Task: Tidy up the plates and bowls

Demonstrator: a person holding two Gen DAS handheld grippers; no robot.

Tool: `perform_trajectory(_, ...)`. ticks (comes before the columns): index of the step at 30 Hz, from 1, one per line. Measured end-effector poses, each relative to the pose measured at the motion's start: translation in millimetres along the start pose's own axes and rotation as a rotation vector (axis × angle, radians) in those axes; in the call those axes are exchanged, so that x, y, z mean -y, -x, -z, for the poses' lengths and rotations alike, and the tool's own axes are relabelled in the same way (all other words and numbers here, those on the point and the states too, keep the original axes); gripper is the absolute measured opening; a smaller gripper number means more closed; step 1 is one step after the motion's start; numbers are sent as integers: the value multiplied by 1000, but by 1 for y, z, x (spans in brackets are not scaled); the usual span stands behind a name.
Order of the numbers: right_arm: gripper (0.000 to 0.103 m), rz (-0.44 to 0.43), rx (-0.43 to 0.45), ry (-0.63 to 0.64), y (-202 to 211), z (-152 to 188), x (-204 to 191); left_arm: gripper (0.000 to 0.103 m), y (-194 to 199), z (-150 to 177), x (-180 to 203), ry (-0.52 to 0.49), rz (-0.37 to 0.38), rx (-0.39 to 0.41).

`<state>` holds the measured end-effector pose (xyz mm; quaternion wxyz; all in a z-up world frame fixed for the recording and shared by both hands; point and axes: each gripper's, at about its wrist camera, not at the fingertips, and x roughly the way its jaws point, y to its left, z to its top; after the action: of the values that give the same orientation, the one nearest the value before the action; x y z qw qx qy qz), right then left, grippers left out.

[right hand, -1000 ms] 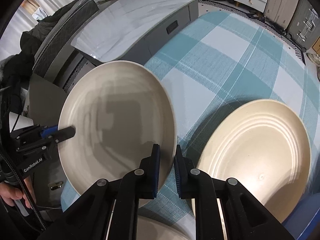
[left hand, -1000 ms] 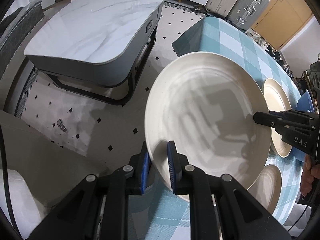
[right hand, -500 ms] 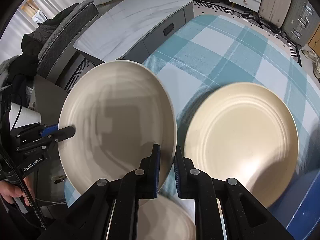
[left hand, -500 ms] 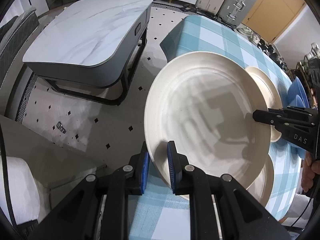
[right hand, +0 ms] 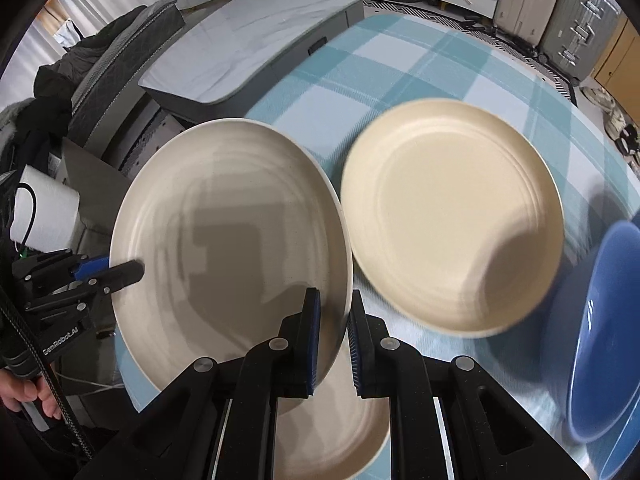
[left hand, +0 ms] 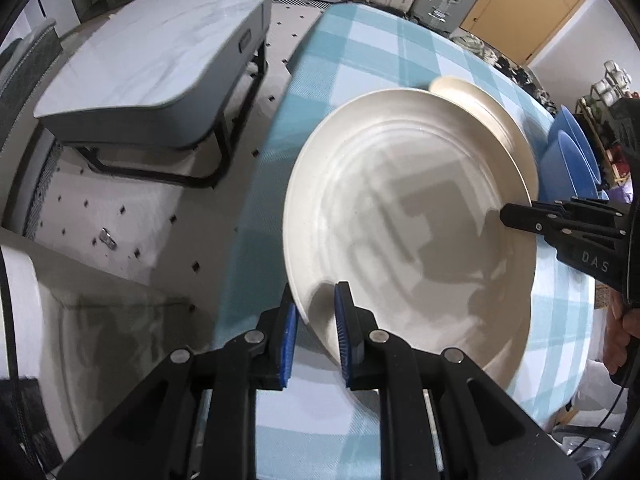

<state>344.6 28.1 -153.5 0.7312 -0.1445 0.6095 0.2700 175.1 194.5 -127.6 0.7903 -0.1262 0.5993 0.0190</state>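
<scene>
While the left claw (left hand: 316, 332) and right claw (right hand: 333, 332) each clamp opposite rims of the cream plate (right hand: 228, 248) lifted above the table (right hand: 400, 64), uneven pulling could twist it loose onto the plate below (right hand: 452, 224).

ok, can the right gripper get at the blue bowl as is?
Probably not: the right gripper is shut on the held plate, shared with the left gripper. The blue bowl sits unobstructed to its right.

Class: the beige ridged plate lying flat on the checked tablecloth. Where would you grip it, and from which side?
Grip the beige ridged plate by its raised rim, on the near edge facing the right gripper. It lies flat and wide, so only the upturned lip likely fits between two fingers.
</scene>
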Motion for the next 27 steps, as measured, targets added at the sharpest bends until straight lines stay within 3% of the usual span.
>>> perform_trajectory(18,12,57,-14,18,-1,80,10,17,-13,43,43,-142,-76,19)
perform_trajectory(27,12,54,-20,35,-1,97,12,18,-18,50,52,-180,-93,29)
